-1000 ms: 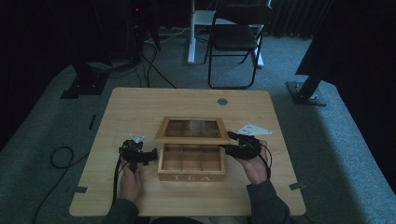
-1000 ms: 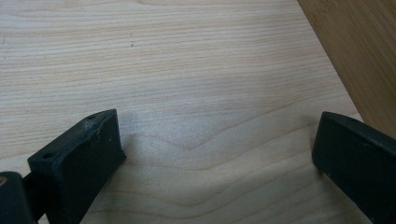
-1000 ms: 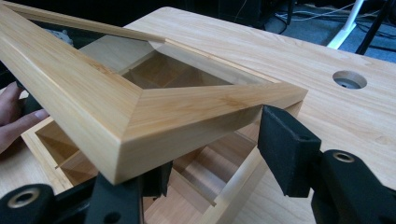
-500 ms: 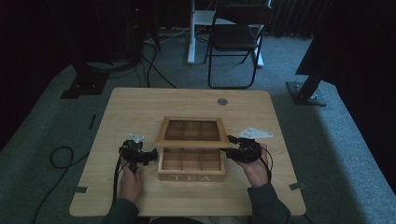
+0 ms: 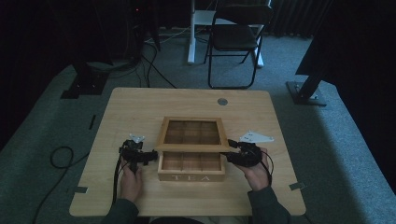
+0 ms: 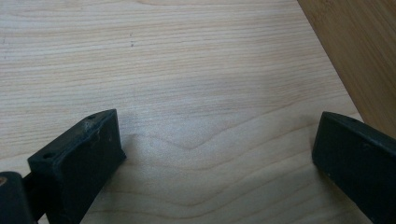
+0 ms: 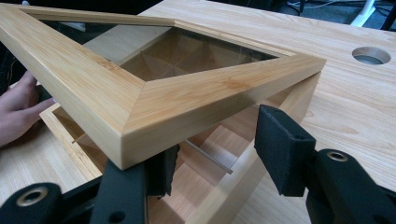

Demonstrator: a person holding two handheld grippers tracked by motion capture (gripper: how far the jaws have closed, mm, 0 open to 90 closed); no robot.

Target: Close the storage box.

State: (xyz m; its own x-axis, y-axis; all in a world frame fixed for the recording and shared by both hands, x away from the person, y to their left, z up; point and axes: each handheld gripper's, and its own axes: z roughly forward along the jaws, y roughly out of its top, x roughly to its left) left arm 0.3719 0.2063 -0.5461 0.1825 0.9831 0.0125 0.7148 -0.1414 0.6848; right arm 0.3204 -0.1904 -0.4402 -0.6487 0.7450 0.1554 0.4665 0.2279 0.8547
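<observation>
A: The right hand-held gripper (image 7: 212, 161) is working at the corner of the glass-paned bamboo lid (image 7: 140, 98) of the wooden tea box (image 5: 191, 165), which is sitting at the centre of the high view, a little below the middle, on the pale wooden surface (image 5: 140, 107).

B: And the jaws have just been closing, with that lid corner between them. One pad is tucking under the frame at the lower left of the right gripper view; the other is standing clear at the lower right. So they are spread around the corner, not yet pinching it.

A: The lid is tilting up, half raised over the compartments. To do this well, I'd say, the pads should be meeting the solid bamboo frame, not the glass, and squarely.

B: Agreed. The left hand-held gripper (image 6: 212, 154) is resting with its jaws spread wide over bare wood, the box wall (image 6: 355, 51) at the upper right of its view, just beside one jaw.

A: Bracing the box there would probably keep it from sliding as the lid swings.
</observation>
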